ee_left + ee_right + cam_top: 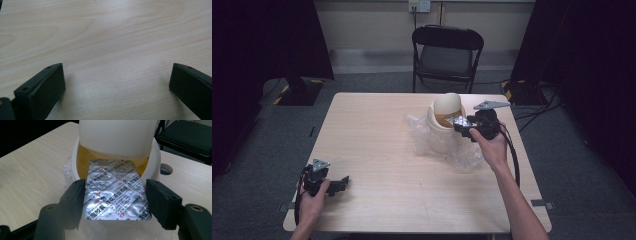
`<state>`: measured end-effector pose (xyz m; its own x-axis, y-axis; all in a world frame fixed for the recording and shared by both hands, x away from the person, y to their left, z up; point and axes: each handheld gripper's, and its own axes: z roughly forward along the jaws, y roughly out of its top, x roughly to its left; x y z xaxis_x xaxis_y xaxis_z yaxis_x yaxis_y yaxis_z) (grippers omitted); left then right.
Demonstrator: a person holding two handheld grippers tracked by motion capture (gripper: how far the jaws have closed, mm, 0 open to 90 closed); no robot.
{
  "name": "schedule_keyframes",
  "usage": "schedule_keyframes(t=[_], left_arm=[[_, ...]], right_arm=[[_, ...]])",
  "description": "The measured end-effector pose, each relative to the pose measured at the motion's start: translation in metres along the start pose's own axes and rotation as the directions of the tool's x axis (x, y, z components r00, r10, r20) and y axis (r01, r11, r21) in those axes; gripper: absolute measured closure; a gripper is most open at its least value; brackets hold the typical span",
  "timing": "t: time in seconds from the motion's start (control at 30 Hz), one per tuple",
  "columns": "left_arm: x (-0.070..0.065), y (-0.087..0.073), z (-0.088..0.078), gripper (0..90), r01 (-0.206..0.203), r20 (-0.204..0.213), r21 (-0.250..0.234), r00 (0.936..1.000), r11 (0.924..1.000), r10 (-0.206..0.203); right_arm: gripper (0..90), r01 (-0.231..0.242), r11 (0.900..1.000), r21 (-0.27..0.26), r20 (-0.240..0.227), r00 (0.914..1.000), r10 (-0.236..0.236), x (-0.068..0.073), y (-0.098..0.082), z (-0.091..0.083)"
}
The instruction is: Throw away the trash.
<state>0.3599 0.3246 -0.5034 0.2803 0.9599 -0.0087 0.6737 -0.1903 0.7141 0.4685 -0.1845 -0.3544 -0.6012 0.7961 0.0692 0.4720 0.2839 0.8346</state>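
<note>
1. While the right gripper [113,202] clamps a foil blister pack [115,192] by its side edges at the mouth of the cream swing-lid bin [443,122], far right on the table [377,165], the pack could catch on the lid [117,135] and buckle.
2. Bin may tip if pushed; it sits on loose plastic wrap [462,157].
3. Left gripper [117,82] rests near left, jaws wide, holding nothing.

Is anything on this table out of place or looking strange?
Nothing is spilled or broken. The right gripper holds a silver blister pack at the mouth of the small white bin, whose swing lid is tilted open. Crumpled clear plastic lies around the bin.
</note>
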Motion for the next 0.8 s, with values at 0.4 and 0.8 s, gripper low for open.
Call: schedule_keyframes(t=[0.4,0.8], left_arm=[[0.000,0.000,0.000,0.0,0.003,0.002,-0.002,1.0000,1.0000,-0.003],[0.000,0.000,0.001,0.0,0.002,0.002,-0.002,1.0000,1.0000,-0.002]], right_arm=[[34.7,-0.006,1.000,0.002,0.002,1.0000,0.006,0.008,0.017,0.017],[34.8,-0.014,1.000,0.021,0.015,0.9998,0.013,0.012,0.016,0.027]])
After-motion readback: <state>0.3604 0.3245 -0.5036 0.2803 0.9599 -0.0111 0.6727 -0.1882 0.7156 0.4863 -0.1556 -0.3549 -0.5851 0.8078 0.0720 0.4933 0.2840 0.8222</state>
